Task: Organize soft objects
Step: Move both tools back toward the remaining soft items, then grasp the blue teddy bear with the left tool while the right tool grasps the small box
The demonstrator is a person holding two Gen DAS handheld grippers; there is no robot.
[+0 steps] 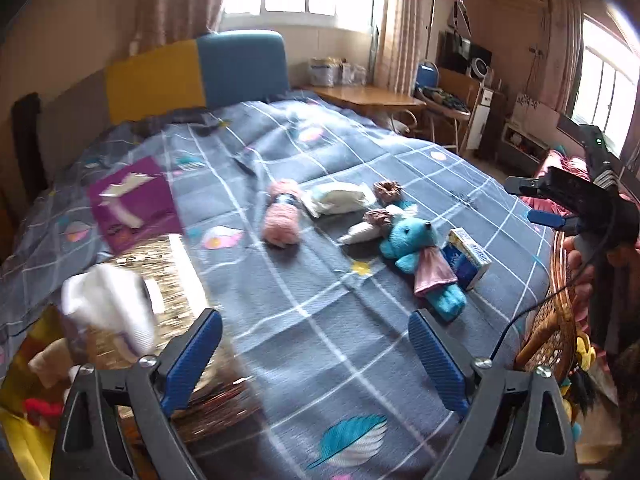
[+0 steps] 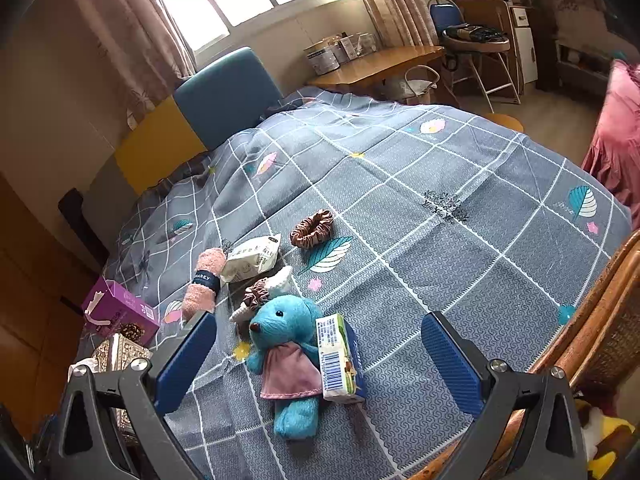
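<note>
Mostly fuzzy blue mouse toy [image 2: 286, 330], pink skirt [image 2: 290, 374]

Purple box [image 2: 120, 312] on grey bedspread [image 2: 440, 248]; wooden desk [image 2: 380, 64] beyond.

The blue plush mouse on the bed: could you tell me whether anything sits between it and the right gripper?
Nothing blocks it. The right gripper is open with the blue plush mouse directly ahead; only a small carton leans against the mouse's side.

Left gripper [image 1: 316, 354]: dark grey frame, ribbed blue pads, silver screws; right gripper [image 2: 320, 364] same.
</note>
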